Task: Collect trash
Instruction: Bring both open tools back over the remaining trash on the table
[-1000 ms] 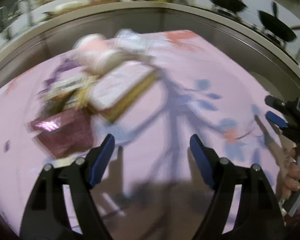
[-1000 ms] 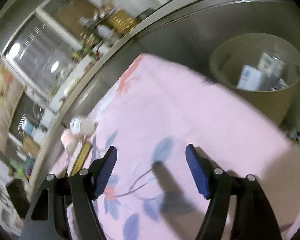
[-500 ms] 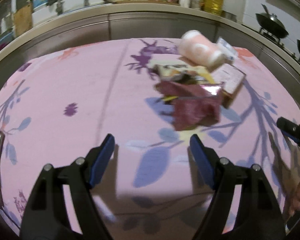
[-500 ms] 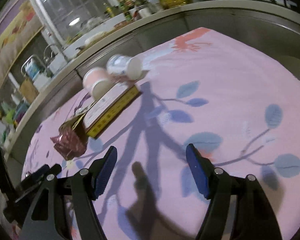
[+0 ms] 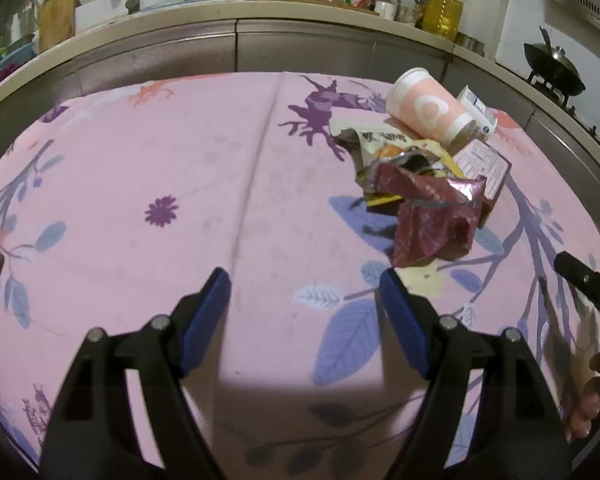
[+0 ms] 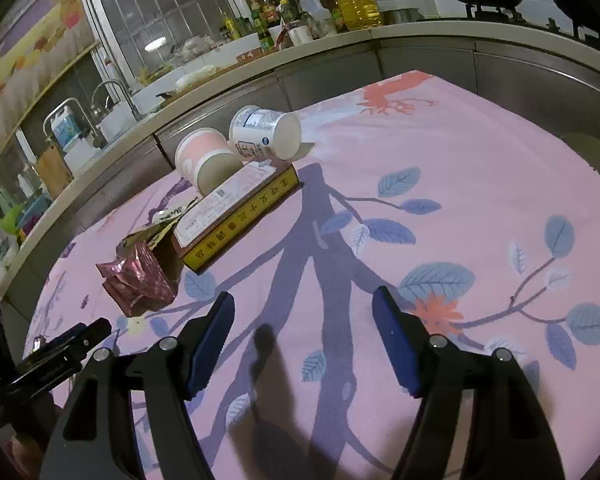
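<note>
Trash pile sits toward counter's far edge: crumpled maroon wrapper (image 6: 138,280), flat box (image 6: 236,214), pink cup (image 6: 206,160) & white cup (image 6: 266,132) on their sides. Wrapper's prob light, crinkly, slippery; pinch a raised fold. Left gripper (image 5: 304,312) & right gripper (image 6: 302,338) fingers spread wide, nothing held.

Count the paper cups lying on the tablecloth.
2. The pink paper cup lies on its side at the far end of the trash pile, its base on the flat box. The white paper cup lies beside it. None looks hidden.
</note>
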